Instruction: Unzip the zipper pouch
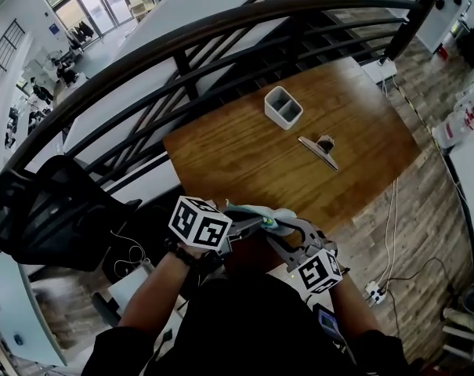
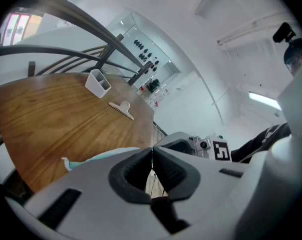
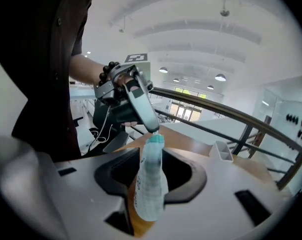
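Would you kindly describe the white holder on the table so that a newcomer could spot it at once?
Start at the wooden table beside the dark curved railing. Near its far edge stands a small white open-topped holder. The metal clip nearby lies flat, whereas the holder is upright and boxy.

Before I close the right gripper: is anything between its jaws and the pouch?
Nothing visible does. The zipper pouch stands directly between the right gripper's open jaws, with nothing else there. The left gripper, shut, pinches its teal top end.
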Tool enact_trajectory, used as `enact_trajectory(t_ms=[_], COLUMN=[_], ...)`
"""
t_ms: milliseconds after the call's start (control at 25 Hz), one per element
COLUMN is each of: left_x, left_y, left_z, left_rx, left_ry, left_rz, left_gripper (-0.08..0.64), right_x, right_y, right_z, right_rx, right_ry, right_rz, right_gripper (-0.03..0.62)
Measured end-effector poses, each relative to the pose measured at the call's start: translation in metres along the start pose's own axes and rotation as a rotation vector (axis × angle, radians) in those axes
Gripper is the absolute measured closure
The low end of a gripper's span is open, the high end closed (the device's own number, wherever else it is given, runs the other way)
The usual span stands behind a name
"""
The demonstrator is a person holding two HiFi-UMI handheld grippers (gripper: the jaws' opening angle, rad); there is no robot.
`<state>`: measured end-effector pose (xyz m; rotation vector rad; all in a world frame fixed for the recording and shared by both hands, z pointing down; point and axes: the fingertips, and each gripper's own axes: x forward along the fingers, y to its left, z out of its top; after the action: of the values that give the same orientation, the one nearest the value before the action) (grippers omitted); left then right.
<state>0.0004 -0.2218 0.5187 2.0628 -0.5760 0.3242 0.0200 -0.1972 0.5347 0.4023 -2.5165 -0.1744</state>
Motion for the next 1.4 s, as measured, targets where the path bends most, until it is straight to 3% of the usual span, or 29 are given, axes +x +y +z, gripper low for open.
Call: enact_trajectory(t_ms=[120, 320, 680, 960, 1400], left_x=[0.001, 0.005, 0.003, 0.002, 0.000], left_y=[-0.004, -0.011, -0.012, -0.010, -0.013], left_z=[0.001, 0.002, 0.001, 0.003, 0.013], left_rx=[0.050, 0.100, 0.128, 0.178, 0.187], left_ry=[0.018, 0.039, 0.032, 0.018, -0.019], left_rz=[0.018, 0.020, 0.049, 0.107, 0.145], left_gripper=[0.543, 0.545, 0.545, 0.545, 0.543], right_x=[-0.008, -0.010, -0.014, -0.015, -0.019], right_y=[-0.007, -0.013, -0.007, -0.009, -0.014], right_z=[0.011, 0.017, 0.019, 0.024, 0.033], right_rx=[0.051, 0.022, 0.024, -0.003, 0.006], right_ry=[-0.040, -0.033, -0.031, -0.048, -0.069], right_rz=[0.001, -0.013, -0.022, -0.061, -0.097], right_gripper=[0.453, 0.484, 0.554, 0.560, 0.565])
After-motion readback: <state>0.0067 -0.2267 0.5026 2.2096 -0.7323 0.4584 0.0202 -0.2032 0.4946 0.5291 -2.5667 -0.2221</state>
